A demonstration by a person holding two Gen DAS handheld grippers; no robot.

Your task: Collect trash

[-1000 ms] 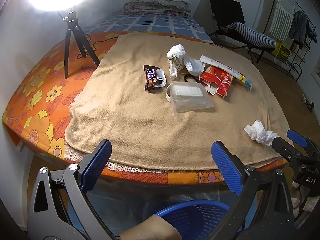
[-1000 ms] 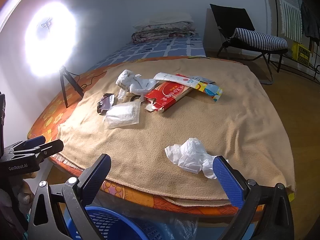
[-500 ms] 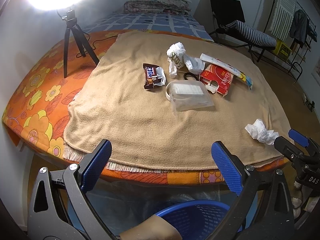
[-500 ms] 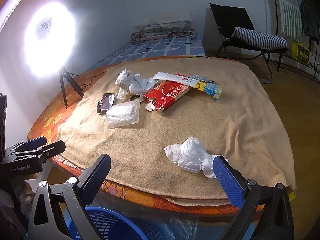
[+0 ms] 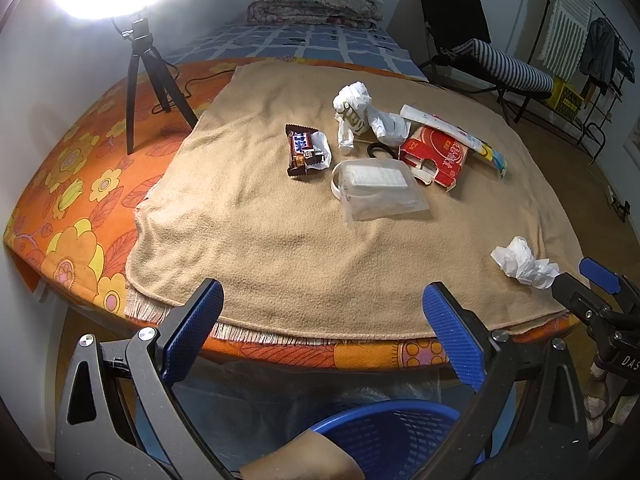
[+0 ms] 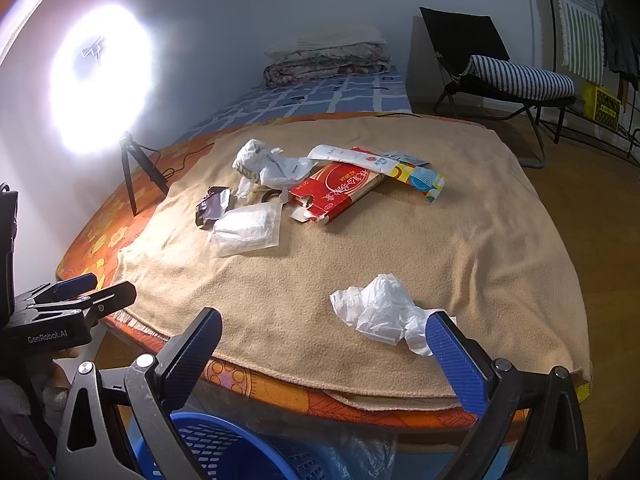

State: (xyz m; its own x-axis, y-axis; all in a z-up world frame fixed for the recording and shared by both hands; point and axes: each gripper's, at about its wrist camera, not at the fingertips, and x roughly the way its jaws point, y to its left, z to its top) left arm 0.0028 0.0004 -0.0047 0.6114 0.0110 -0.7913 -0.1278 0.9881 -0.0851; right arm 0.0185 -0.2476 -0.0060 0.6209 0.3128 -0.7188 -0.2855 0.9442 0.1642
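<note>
Trash lies on a tan blanket (image 5: 280,240): a chocolate bar wrapper (image 5: 304,151), a clear plastic pouch (image 5: 378,188), a red carton (image 5: 438,156), a white crumpled bag (image 5: 354,112) and a crumpled white tissue (image 5: 522,264) near the front right edge. The tissue (image 6: 384,312) lies just ahead of my right gripper (image 6: 324,344), which is open and empty. My left gripper (image 5: 320,320) is open and empty at the bed's front edge. A blue basket (image 5: 392,432) sits below both grippers.
A ring light on a black tripod (image 5: 148,80) stands at the bed's left. An orange flowered sheet (image 5: 72,200) lies under the blanket. A folding chair with a striped cushion (image 5: 508,68) stands at the back right. Folded bedding (image 5: 316,8) lies at the far end.
Both grippers have edged slightly forward toward the bed; the tissue sits a little nearer my right fingers. Nothing on the blanket has moved.
</note>
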